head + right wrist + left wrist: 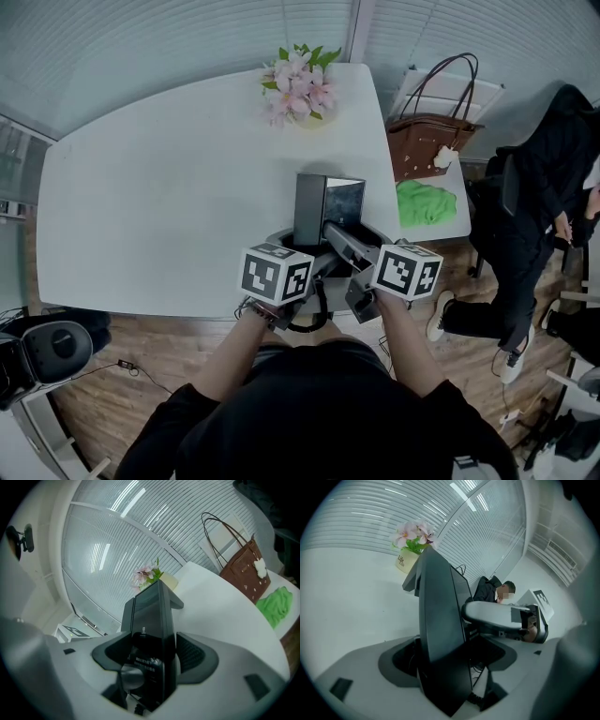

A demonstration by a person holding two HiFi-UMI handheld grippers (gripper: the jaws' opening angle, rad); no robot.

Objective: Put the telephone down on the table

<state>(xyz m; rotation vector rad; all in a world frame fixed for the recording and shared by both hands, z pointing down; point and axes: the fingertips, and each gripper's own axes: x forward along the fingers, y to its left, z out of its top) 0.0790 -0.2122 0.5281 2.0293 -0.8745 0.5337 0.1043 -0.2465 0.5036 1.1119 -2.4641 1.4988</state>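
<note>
1. Showing a dark desk telephone point(328, 208), screen end up, standing close to the near right edge of a white table point(169, 187). Appearing to rest on the tabletop, with the base hidden behind the grippers.
2. Showing the left gripper point(450, 656) with jaws spread wide, the telephone's body between them and the pads not pressing on it. Also showing a coiled cord point(474, 698) peeking out underneath.
3. Showing the right gripper point(152, 656) clamped on the telephone's lower body, dark pads tight against both sides.
4. Judging the step in hand as the release, with one grip off and one on.
5. Advising, for a clean finish:
   - Checking for a flat seat of the base, fully on the table and not overhanging the edge.
   - Easing the right jaws apart slowly and evenly, without dragging the body sideways with either pad.
   - Drawing both grippers straight back, clear of the cord.
6. Watching for tipping, the body looking tall, narrow and probably top-heavy, and sitting near the edge.
7. Showing, farther out, a pot of pink flowers point(298, 89) at the table's far edge, well apart. Beyond it, a brown handbag point(431, 141) and a green cloth point(425, 202) on a smaller surface to the right, neither in the way.
</note>
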